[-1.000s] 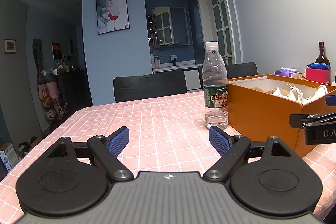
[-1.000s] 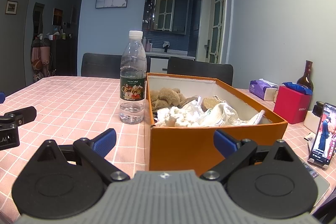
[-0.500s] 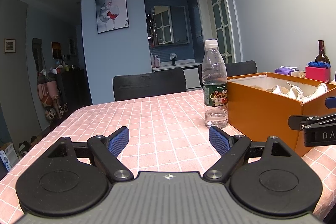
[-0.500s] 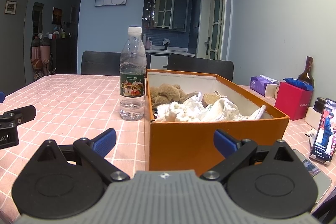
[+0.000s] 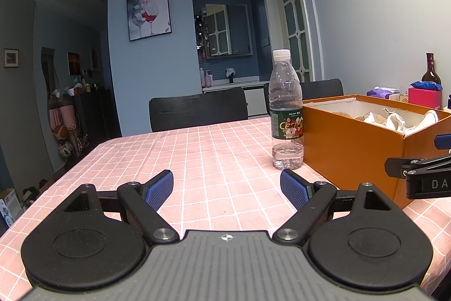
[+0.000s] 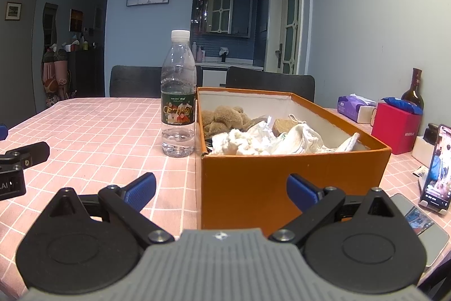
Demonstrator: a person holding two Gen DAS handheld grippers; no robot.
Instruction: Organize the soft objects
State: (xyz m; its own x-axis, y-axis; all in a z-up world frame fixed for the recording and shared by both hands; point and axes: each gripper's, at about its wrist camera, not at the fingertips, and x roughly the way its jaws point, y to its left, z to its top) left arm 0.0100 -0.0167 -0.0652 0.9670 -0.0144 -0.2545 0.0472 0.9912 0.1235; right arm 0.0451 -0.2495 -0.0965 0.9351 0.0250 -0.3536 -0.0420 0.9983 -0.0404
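Both the left tongs [image 5: 226, 186] and right tongs [image 6: 220, 189] hang spread and empty. The soft objects [image 6: 262, 136] lie inside the orange box [image 6: 293, 179] on the tabletop [image 6: 93, 131]; a water bottle [image 6: 178, 100] stands just beside the box.

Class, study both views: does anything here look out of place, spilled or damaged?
Nothing is spilled or damaged. The one misfit is the hard plastic water bottle, standing upright against the orange box of soft things: a brown plush toy and crumpled white cloths.
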